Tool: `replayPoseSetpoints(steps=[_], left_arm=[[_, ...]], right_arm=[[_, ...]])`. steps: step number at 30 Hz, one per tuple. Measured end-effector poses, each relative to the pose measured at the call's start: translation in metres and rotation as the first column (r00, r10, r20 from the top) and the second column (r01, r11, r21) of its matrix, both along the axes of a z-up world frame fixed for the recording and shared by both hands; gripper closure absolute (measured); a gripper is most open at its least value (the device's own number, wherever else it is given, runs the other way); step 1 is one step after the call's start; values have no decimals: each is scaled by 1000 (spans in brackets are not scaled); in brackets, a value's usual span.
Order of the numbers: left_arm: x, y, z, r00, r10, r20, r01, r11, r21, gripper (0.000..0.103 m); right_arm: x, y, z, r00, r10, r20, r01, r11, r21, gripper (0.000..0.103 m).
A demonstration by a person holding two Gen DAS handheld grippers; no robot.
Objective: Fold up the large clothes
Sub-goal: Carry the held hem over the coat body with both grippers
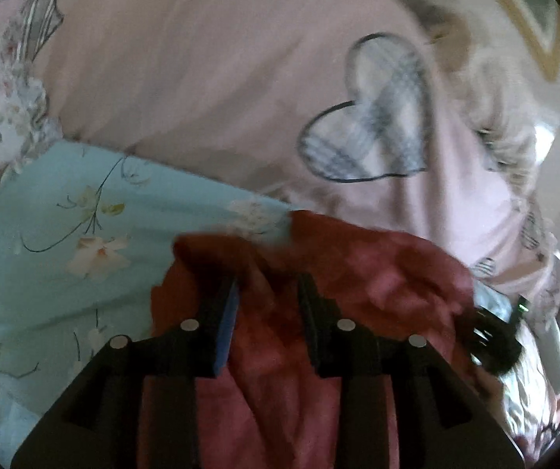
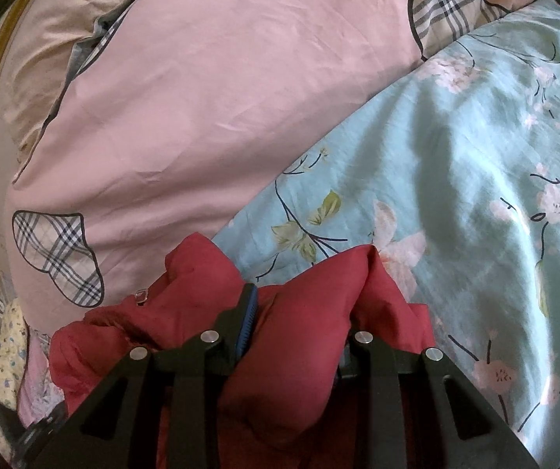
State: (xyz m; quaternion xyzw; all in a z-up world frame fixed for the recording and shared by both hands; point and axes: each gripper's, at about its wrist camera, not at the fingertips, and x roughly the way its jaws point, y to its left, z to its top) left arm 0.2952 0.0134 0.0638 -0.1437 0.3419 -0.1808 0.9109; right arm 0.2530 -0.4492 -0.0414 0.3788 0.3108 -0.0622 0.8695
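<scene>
Teal floral sheet (image 2: 475, 136) is your folding surface, with a pink quilt (image 2: 201, 97) heaped behind, so the red garment (image 2: 299, 351) lies bunched at its near edge; your right gripper (image 2: 299, 312) pinches a thick fold to lift it, while your left gripper (image 1: 268, 293) straddles cloth, jaws parted, nothing clamped

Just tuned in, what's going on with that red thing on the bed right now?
A person is working a red garment with a pair of hand-held tongs on a bed. The right tongs are clamped on a bunched fold of it. The left tongs stand apart with red cloth lying between them, not visibly pinched. The garment is still crumpled, not folded, lying on the teal floral sheet beside a pink quilt with plaid hearts.
</scene>
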Motion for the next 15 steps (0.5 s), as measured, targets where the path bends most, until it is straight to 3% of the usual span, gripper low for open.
replayPoseSetpoints(steps=[3,7,11,15], left_arm=[[-32,-19,6,993,-109,36,109,994,12,75],[-56,-67,-13,968,-252,1,251,961,115,75],[-48,-99,-48,970,-236,-53,242,933,265,75],[-26,-99,-71,979,-189,-77,203,938,282,81]], right_arm=[[2,3,1,1000,-1,-5,1,1000,-17,72],[4,7,6,1000,2,-14,-3,999,-45,71],[0,12,20,1000,15,-24,-17,998,-68,64],[-25,28,57,999,45,23,-41,986,-161,54]])
